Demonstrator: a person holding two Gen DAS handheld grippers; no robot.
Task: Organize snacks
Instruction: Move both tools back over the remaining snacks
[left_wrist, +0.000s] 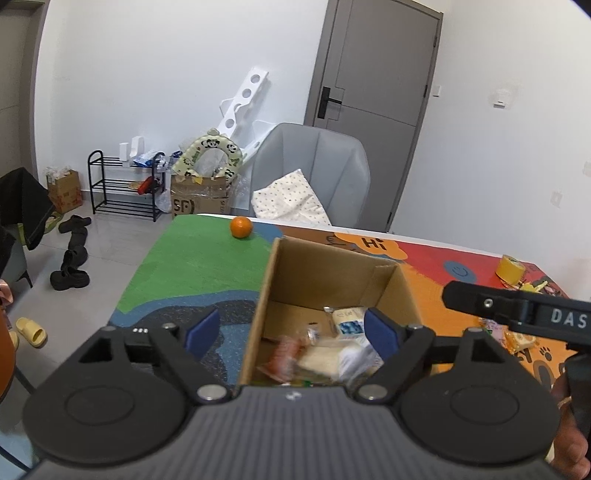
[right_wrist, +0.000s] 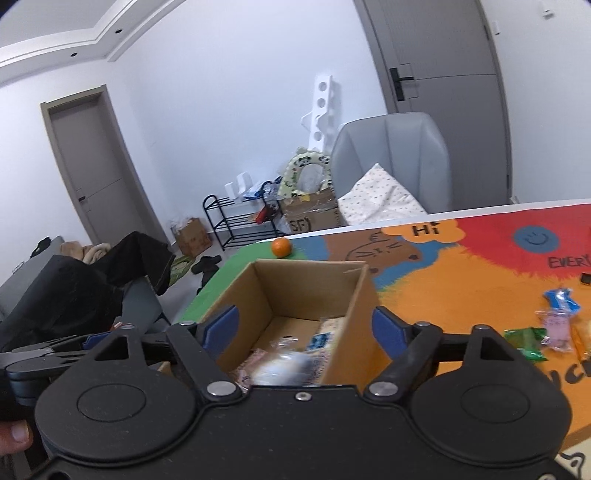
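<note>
An open cardboard box (left_wrist: 291, 273) stands on the colourful table mat and holds several wrapped snacks (left_wrist: 325, 354); it also shows in the right wrist view (right_wrist: 243, 295) with blurred packets (right_wrist: 291, 362) inside. My left gripper (left_wrist: 293, 328) is open and empty, hovering over the box's near left wall. My right gripper (right_wrist: 306, 326) is open and empty above the box's near side. Loose snack packets (right_wrist: 554, 325) lie on the mat to the right of the box. An orange (left_wrist: 241, 227) sits at the far edge of the mat.
A yellow tape roll (left_wrist: 509, 267) lies at the far right of the table. A grey armchair (left_wrist: 314, 173) with a pillow stands behind the table. The right gripper's body (left_wrist: 517, 310) reaches in at the right of the left wrist view.
</note>
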